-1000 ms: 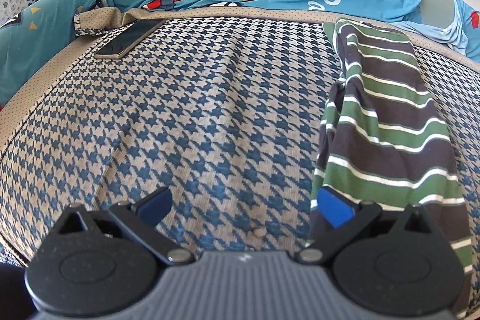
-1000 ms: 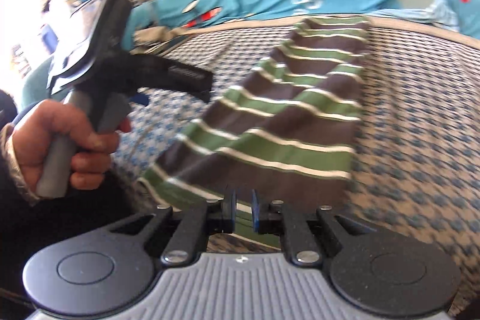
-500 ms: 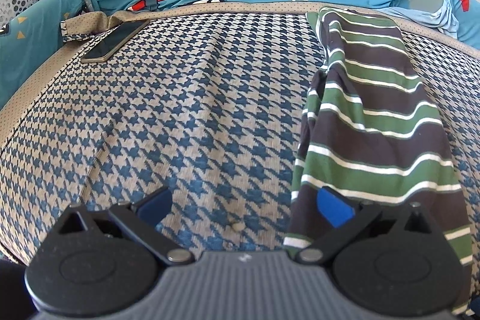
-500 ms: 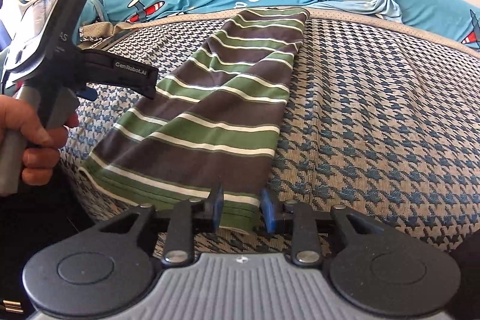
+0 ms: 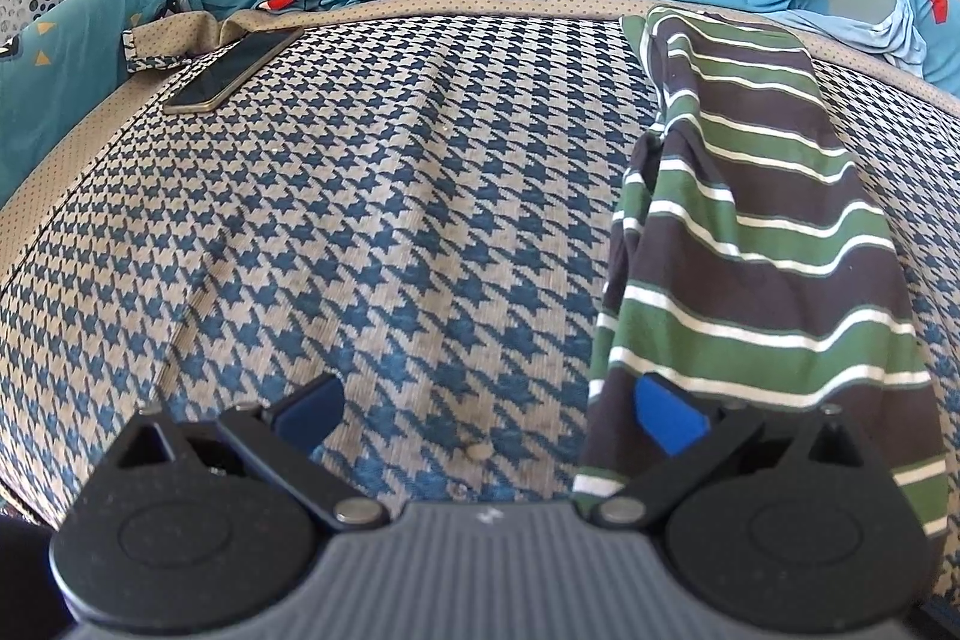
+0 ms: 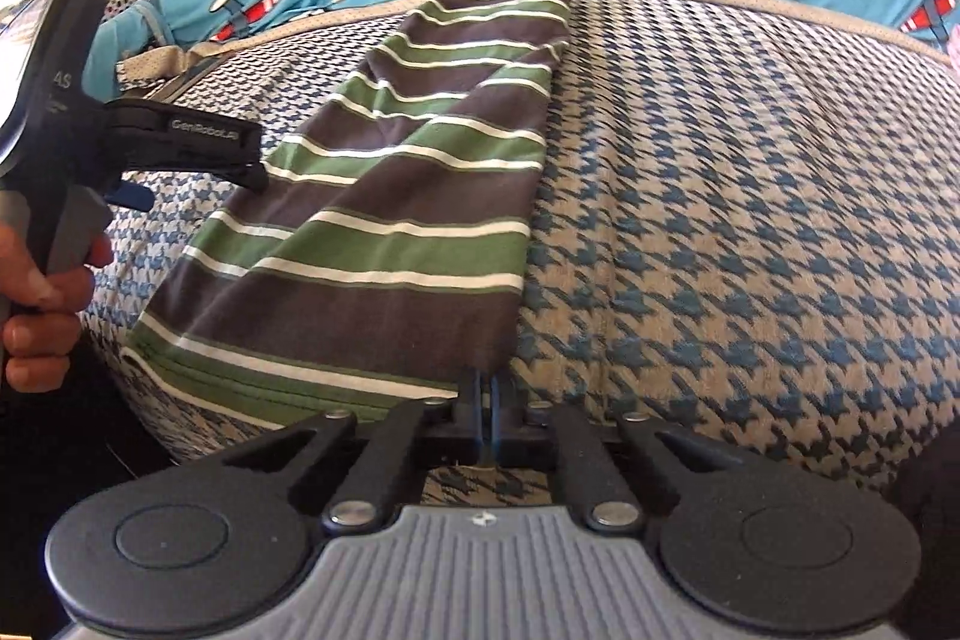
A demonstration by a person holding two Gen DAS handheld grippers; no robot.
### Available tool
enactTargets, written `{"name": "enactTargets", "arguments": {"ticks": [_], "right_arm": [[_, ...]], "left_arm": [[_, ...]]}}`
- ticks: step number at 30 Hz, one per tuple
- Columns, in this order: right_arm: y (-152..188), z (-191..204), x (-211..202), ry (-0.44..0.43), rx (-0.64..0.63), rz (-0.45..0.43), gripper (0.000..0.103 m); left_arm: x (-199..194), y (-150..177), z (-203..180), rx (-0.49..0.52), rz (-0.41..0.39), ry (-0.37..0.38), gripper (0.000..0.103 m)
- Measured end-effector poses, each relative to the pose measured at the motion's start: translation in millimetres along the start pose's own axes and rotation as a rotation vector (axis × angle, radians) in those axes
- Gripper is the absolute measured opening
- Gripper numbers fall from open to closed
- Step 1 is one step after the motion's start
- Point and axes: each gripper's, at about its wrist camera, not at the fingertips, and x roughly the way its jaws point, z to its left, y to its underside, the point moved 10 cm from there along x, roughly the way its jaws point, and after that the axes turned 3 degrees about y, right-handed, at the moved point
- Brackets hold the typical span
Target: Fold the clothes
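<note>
Striped knit, brown and green with thin white lines, the garment [image 6: 420, 196] lay as a long folded band running from the near edge of the bed [image 6: 750, 220] to its far edge. The right gripper [image 6: 485, 388] had its fingers pressed together on the near right corner of the hem. The left gripper [image 5: 489, 412] hovered with fingers spread, holding nothing. Such cloth looked light, limp and prone to sagging; corners and hems seemed the best holds.
</note>
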Motion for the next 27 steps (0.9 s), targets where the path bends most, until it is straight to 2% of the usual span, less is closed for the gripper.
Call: {"name": "enactTargets", "arguments": {"ticks": [5,10,15,27], "right_arm": [[18,-30,6,0.054,0.124,0.111,0.0],[4,-22,-9,0.019,0.086,0.01,0.0],[-10,-22,-13,-0.006,0.112,-0.055,0.001],[-25,-11,-1,-0.037,0.095,-0.1,0.012]], "left_arm": [[1,-1,1,-0.006,0.001,-0.008,0.103],[1,-1,3,-0.03,0.003,-0.007,0.103],[0,-2,1,-0.014,-0.003,-0.014,0.103],[1,-1,0,-0.021,0.005,0.002,0.103]]}}
